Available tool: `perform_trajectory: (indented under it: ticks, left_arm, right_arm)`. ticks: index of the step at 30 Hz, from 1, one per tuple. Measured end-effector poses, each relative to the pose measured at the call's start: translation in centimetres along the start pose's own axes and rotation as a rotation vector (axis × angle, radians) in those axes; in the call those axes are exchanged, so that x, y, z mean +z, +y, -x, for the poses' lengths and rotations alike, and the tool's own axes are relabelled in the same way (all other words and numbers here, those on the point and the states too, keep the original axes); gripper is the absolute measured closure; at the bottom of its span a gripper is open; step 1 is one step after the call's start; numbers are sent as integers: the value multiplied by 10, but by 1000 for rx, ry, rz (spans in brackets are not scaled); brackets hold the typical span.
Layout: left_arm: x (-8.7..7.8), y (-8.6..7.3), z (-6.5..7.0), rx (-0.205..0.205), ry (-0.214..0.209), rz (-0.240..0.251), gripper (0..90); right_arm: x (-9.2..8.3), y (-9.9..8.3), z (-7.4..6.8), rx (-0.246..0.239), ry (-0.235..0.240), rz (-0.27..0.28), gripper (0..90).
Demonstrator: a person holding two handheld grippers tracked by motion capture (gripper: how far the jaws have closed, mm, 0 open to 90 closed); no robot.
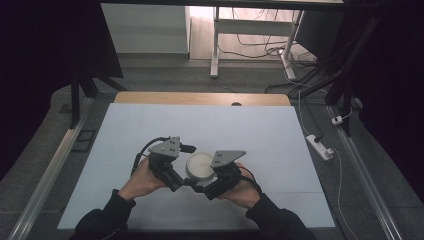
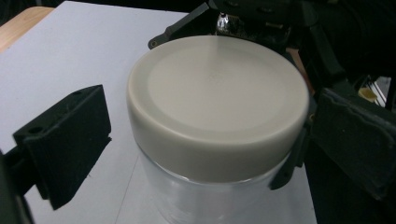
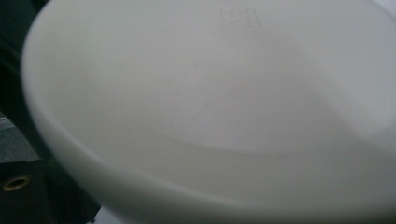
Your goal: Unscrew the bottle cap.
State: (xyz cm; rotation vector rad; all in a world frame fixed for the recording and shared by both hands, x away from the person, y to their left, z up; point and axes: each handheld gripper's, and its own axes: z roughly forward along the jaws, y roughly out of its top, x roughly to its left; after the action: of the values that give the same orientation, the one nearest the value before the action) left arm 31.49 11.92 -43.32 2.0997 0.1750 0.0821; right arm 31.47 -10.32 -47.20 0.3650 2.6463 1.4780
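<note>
Cream-white plastic caps a clear jar (image 1: 200, 167) that stands on the pale tabletop (image 1: 150, 130), a little below the centre of the high view, between the two hand-held grippers. Its lid (image 2: 217, 100) is round and smooth, and in the left gripper view it sits in the middle of the frame with the see-through jar wall showing beneath it at the bottom edge. The left gripper (image 1: 184, 181) comes in from the lower left of the high view, held by the left hand (image 1: 142, 181); its black jaws stand apart on either side of the jar in its own view, the left one clear of the lid and the right one close beside it, so it is spread wide and grips nothing. The right gripper (image 1: 200, 186), in the right hand (image 1: 242, 189), reaches the jar from the lower right. Its own view has the lid (image 3: 210, 107) very close and blurred, with one black jaw at the lower left corner; whether its jaws press the lid cannot be told.
</note>
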Motion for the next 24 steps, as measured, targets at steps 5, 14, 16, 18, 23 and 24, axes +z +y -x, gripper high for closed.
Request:
perform_trajectory:
  ticks: [5,14,16,18,23,24]
  left_arm:
    - [8,0,1,43,-55,-25,0]
    - [9,-1,1,68,-97,-20,75]
    - [10,-1,2,72,-89,-23,76]
    - [11,0,3,64,-72,-32,77]
    - [13,1,3,32,-20,-41,79]
    - [14,2,3,18,-9,-38,79]
  right_arm:
    - [3,0,-3,-28,38,-10,65]
    - [6,0,-8,-60,79,-13,65]
    - [6,0,-8,-65,76,-14,65]
    - [6,0,-8,-67,71,-18,65]
    - [6,0,-6,-48,33,-23,66]
    - [6,0,-5,-43,23,-25,65]
